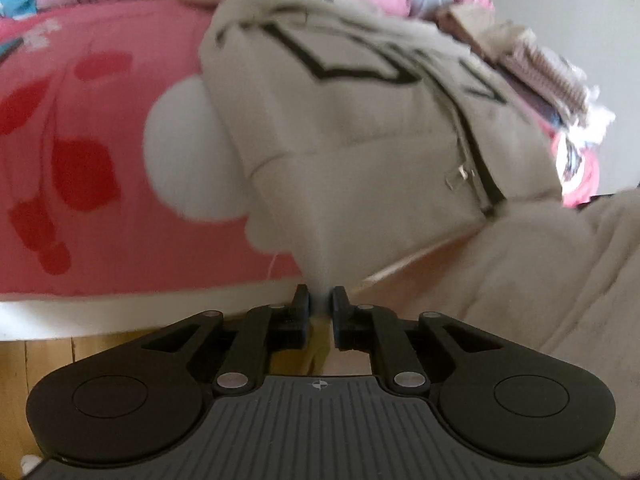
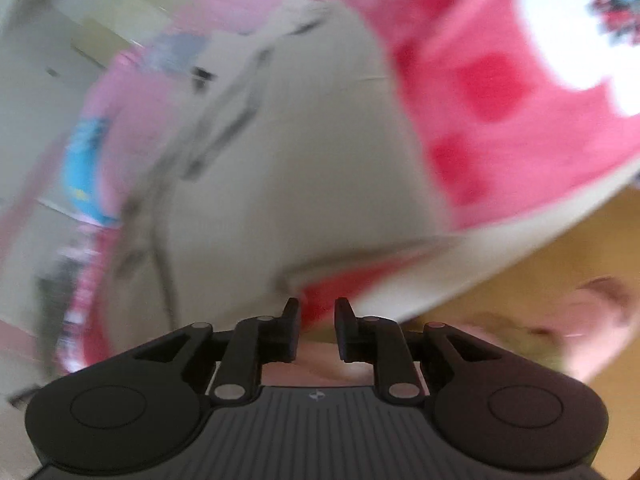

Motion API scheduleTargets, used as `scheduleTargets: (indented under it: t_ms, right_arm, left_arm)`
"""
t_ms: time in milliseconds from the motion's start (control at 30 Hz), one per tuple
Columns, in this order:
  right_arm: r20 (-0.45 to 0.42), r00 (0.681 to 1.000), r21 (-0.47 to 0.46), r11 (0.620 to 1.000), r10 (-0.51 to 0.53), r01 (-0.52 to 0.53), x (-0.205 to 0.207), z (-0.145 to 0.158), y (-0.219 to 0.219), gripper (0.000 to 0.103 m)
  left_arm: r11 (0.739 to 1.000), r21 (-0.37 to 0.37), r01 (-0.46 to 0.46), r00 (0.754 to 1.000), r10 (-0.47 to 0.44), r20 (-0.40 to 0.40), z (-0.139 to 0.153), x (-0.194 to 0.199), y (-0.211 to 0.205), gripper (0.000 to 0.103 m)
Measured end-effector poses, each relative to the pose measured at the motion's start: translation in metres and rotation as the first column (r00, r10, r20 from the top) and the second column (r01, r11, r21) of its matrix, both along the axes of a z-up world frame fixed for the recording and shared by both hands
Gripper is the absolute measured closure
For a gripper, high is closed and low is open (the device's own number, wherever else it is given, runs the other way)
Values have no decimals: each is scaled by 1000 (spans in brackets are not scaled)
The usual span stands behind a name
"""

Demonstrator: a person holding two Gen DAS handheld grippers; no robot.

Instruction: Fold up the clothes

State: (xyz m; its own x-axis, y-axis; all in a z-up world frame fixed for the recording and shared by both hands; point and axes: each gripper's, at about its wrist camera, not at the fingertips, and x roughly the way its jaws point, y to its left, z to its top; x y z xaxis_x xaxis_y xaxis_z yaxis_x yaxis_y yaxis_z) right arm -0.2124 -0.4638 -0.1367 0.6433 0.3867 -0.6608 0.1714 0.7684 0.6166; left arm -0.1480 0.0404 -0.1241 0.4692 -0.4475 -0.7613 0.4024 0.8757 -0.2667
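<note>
One cream jacket (image 1: pixel 360 128) – black outlined lettering on front, dark zipper line with one small metal pull, fabric creased, lower part folded. Lies on one pink bedcover (image 1: pixel 100 168) with red and white patches; pile of other clothes behind, count unclear. Two grippers. Left gripper (image 1: pixel 320 300) – jaws nearly together, pinching narrow fold of jacket hem. Right gripper (image 2: pixel 317 312) – jaws apart, nothing between, hovering at jacket's (image 2: pixel 300 160) near edge over bed; view heavily blurred
</note>
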Motion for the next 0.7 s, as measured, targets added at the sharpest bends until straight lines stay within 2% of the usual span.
scheduleTargets:
  t_ms: [67,167,267,333,400,433,467,500,567,633,667,700]
  right_arm:
    - [-28,999,-70,997,-40,38,-17,2,-12,82]
    - [37,994,-184,977,-104,109,-42,28,-24,82]
    - [203,978,-233,967,-51,99,-50,67,-17,82]
    - [294,955,-283,958,39,48,-42,83,-4,83]
    - [314,942,-305,952,115,-15,-23,81,12,83]
    - [290,947,-310,950,136,-42,-8,71,16,83]
    - [226,963,-349,935,150,-64,8,56,21,85]
    - [160,974,-386,918,160,-88,25,41,25,85]
    - [-4,995,-438,894,102,-93,48,17,26,85]
    - [-3,998,-390,919,63,-60,48,20,22,86]
    - [31,997,-371,928,63,-47,42,29,21,86]
    - [61,995,-389,920,73,-44,35,41,22,86]
  left_arm:
    - [1000,11,-2,1000,2,-4,4,0,8,93]
    - [1000,-7,-8,1000,9,23,26,2,16,93]
    - [997,-74,31,995,-24,93,52,11,7,93]
    - [989,-128,77,988,-58,146,68,20,-5,93]
    - [972,-189,137,978,-103,179,74,33,-26,93]
    - [961,-217,172,973,-131,187,74,41,-39,93]
    - [946,-246,212,967,-167,191,71,49,-53,93]
    - [935,-254,249,960,-203,192,70,55,-69,93]
    - [918,-233,321,941,-282,187,65,64,-104,92]
    - [909,-170,380,921,-355,163,55,71,-136,91]
    - [910,-136,391,917,-373,143,48,74,-149,91]
    - [913,-119,391,919,-379,112,39,80,-158,91]
